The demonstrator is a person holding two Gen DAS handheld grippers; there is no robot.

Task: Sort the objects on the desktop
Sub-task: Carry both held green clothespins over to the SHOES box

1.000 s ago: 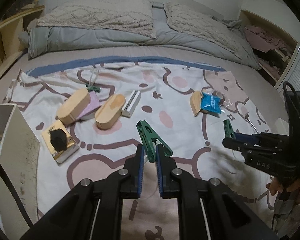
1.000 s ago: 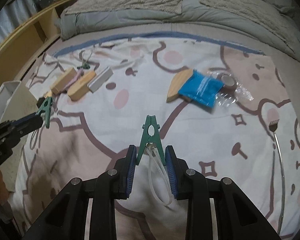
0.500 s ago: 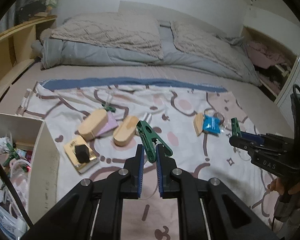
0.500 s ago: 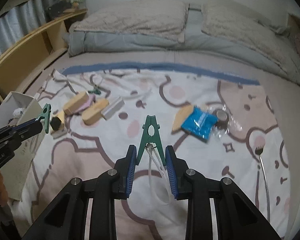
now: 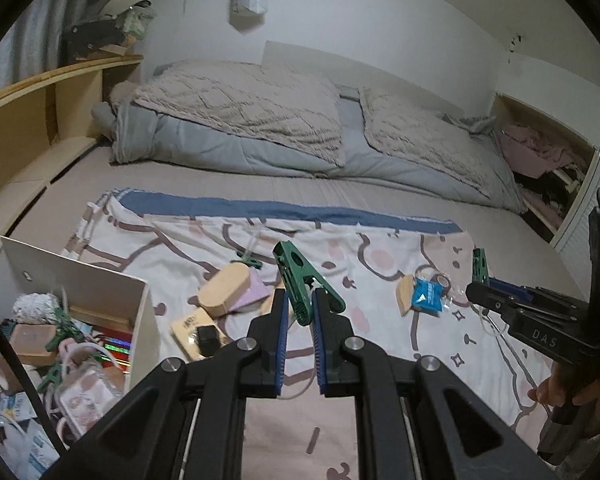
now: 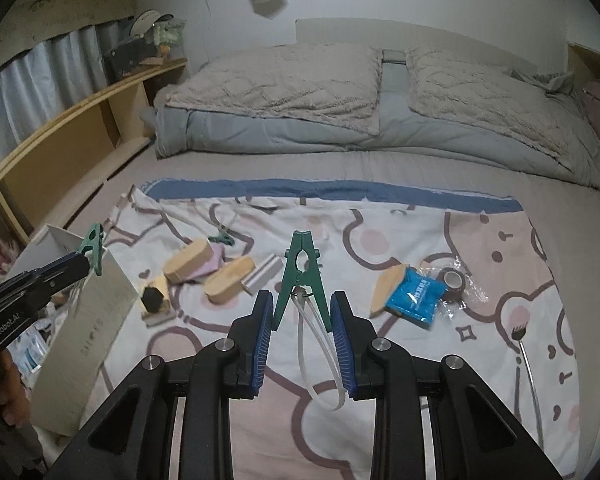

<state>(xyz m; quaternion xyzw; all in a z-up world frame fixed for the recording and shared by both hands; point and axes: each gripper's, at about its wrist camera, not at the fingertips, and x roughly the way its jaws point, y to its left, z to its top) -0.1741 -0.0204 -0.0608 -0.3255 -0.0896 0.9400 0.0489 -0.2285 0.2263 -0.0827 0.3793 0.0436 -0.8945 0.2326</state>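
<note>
My left gripper [image 5: 300,300] is shut on a green clothes peg [image 5: 294,276], held in the air above the patterned cloth [image 5: 380,248]. Close on its left stands the white box [image 5: 140,312], with several small items inside. My right gripper [image 6: 302,300] is shut on a second green peg [image 6: 300,268], its handles pinched between the blue pads; a white plastic loop [image 6: 320,356] hangs from it. Each gripper shows in the other's view with its peg: the right gripper [image 5: 476,290] at the right edge, the left gripper [image 6: 82,262] by the box [image 6: 100,304].
On the cloth lie two wooden blocks [image 6: 188,266], a pink pad, a grey bar [image 6: 262,272], a black cube on a yellow pad [image 6: 153,298], a third green peg [image 6: 222,238], a wooden wedge, a blue packet [image 6: 416,294], a tape roll [image 6: 454,280] and a fork [image 6: 526,356]. Pillows lie behind, shelves to the left.
Both grippers have risen with their pegs still held, so the cloth looks farther off. The white box's inside has come into the left wrist view.
</note>
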